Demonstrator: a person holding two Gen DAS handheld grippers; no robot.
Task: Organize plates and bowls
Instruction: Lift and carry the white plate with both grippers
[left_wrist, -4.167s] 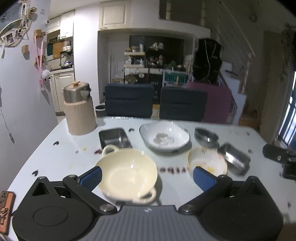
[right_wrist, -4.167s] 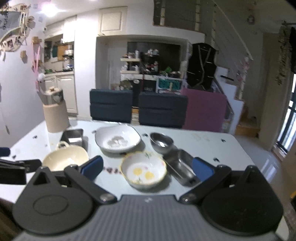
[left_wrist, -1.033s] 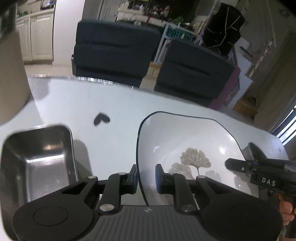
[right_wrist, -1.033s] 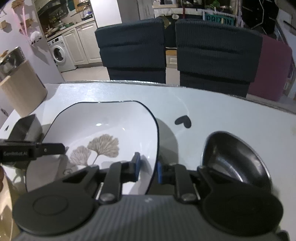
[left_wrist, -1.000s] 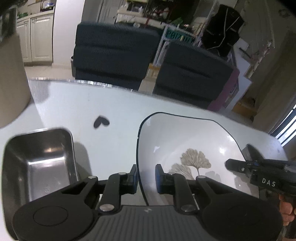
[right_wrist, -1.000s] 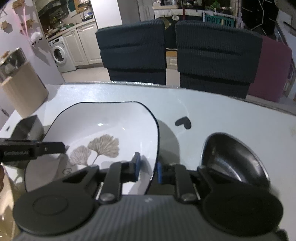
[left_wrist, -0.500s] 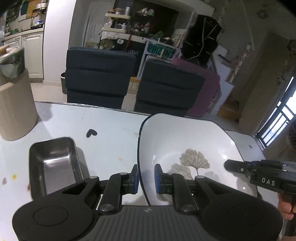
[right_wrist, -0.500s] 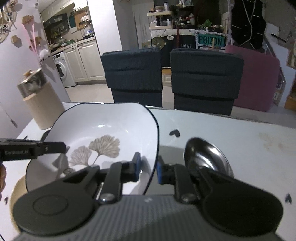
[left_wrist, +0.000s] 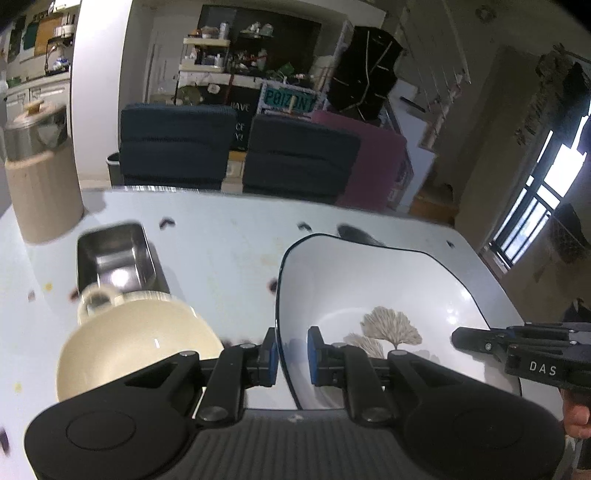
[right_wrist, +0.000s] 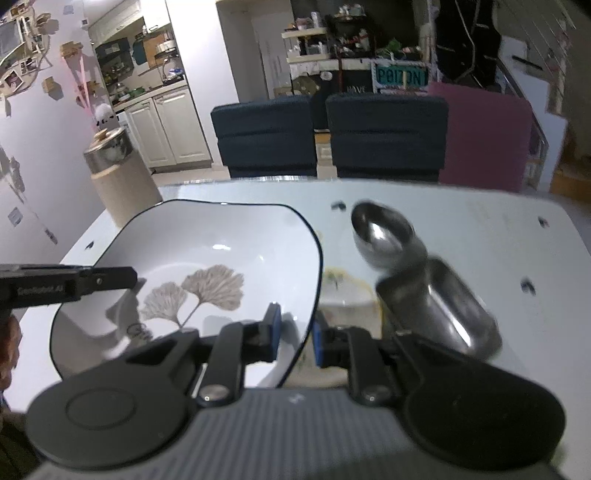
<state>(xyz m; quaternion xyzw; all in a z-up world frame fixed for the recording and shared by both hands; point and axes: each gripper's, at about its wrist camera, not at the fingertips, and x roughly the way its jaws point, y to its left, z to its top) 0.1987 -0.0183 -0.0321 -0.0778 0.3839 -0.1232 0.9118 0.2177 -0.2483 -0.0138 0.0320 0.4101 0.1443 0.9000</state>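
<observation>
1. Tabletop (left_wrist: 229, 251): white and glossy, with small dark heart-shaped marks scattered across it. It carries every item below except the one you are holding.

2. White bowl (left_wrist: 373, 288): large, with a thin black rim and a fan-leaf print on its floor. You hold it between both claws, above the tabletop, over the other dishes. In the right wrist view its edge hides part of a smaller pale bowl (right_wrist: 347, 291) beneath it.

3. Cream bowl (left_wrist: 136, 343): loop-handled, on the tabletop at your left, just below and beside the white bowl's left rim.

4. Canister (left_wrist: 40, 177): beige with a steel lid, at the far left corner of the tabletop.

5. Steel tray, left (left_wrist: 114, 254): rectangular, just beyond the cream bowl's handle.

6. Steel tray, right (right_wrist: 439, 306): rectangular, at your right; its far end sits by the round steel bowl.

7. Round steel bowl (right_wrist: 384, 236): beyond the right tray, blurred.

8. Left claw (left_wrist: 291, 352): clamped on the white bowl's left rim, one blue pad outside, one inside.

9. Right claw (right_wrist: 295, 332): clamped on the white bowl's right rim in the same way. Each claw shows in the other's view, reaching in at the opposite edge.

10. Your fingers (left_wrist: 576, 417): a small part visible behind the right claw.
</observation>
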